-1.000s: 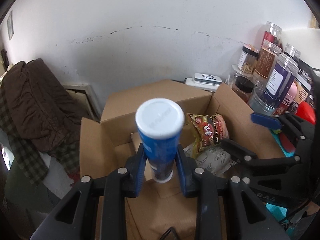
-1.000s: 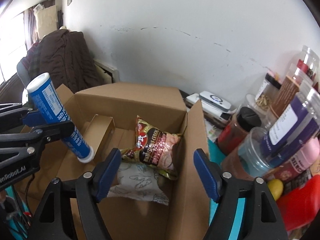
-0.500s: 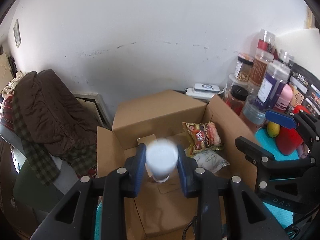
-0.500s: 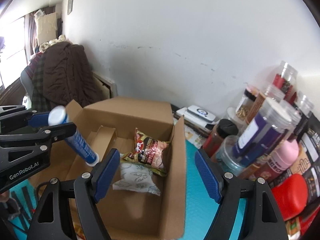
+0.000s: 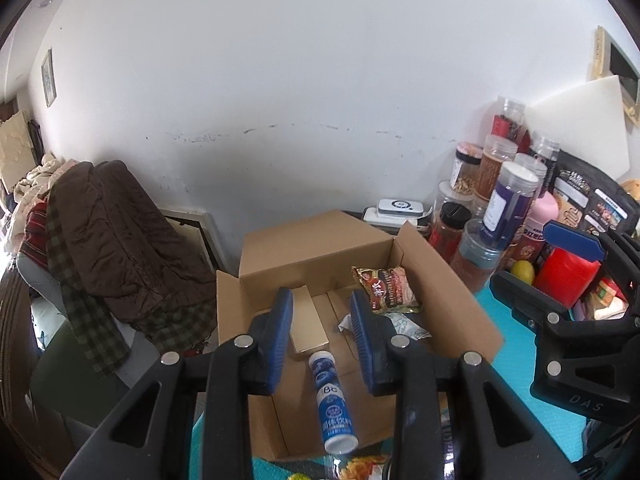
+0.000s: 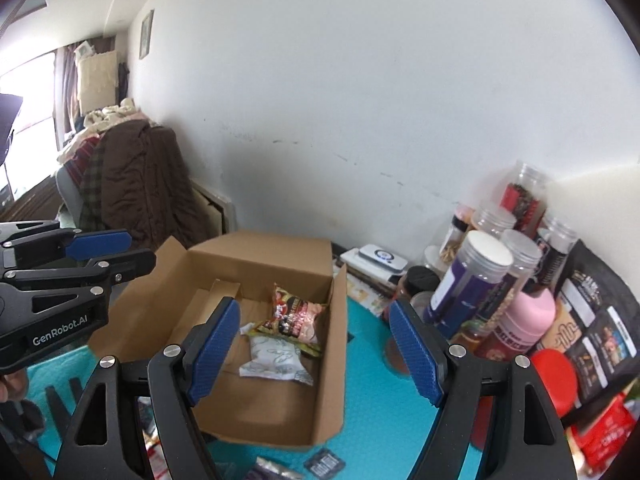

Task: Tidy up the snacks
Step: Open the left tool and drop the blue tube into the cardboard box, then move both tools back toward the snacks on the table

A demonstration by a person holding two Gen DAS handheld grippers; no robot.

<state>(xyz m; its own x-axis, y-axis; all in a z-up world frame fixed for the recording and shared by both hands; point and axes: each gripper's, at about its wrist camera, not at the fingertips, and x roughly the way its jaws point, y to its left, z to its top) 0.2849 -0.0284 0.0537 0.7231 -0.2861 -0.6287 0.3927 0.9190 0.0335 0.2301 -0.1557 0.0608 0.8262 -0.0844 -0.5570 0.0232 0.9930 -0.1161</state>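
Left wrist view: the left gripper (image 5: 320,300) is hovering tilted down over the cardboard box (image 5: 312,248), jaws narrowly apart, grasping nothing. The blue tube (image 5: 334,404) is lying inside by the front edge. The right gripper (image 6: 314,320) is hanging released over the box's right wall, with jars (image 6: 472,280) crowding its right.

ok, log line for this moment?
left gripper: empty, narrow gap | right gripper: open, empty | blue tablet tube: lying in cardboard box

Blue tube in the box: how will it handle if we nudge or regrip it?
The blue tube lies on its side on the floor of the cardboard box, so a sideways nudge would probably roll it. It looks rigid, likely firm under pads. Its glossy round wall may slip in a loose grip.
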